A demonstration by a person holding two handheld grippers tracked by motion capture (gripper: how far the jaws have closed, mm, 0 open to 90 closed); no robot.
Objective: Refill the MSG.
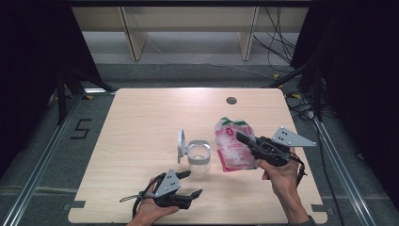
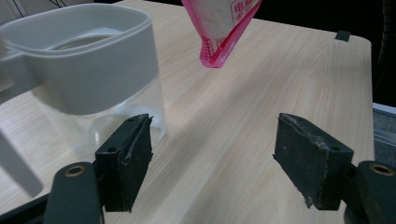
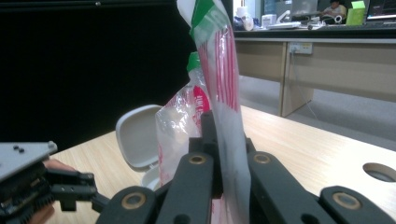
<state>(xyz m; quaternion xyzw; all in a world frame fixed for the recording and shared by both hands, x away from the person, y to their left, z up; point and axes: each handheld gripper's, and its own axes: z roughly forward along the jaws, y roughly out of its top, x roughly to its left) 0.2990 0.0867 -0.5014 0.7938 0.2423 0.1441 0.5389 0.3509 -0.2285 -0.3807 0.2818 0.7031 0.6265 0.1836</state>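
Pouch [image 1: 234, 146] pinched flat in the right gripper [image 1: 242, 137], jaws clamped tight on the plastic, lifted clear of the pale wood-grain table [image 1: 141, 122]. Glossy film, crinkled, pink-and-white print with a green band at the top. Hangs just right of the clear jar [image 1: 198, 157], apart from it. Jar transparent and rounded below, capped by a matte grey collar, with its grey flip lid [image 1: 180, 145] swung open to the left.

Left gripper [image 1: 194, 184] low at the near edge, jaws spread wide, nothing between them, near the jar but not touching.

From the left gripper view: black rubbery pads [image 2: 130, 158], scuffed and frayed at the edges, with the jar [image 2: 100, 93] close behind the left pad, and the sealed pink corner of the pouch [image 2: 217, 32] dangling above bare wood.

From the right gripper view: pouch [image 3: 219, 93] seen edge-on between the closed jaws, pale contents bunched in its lower part, rounded lid [image 3: 137, 135] behind it, left gripper [image 3: 56, 186] off at the lower left, and office desks far back.
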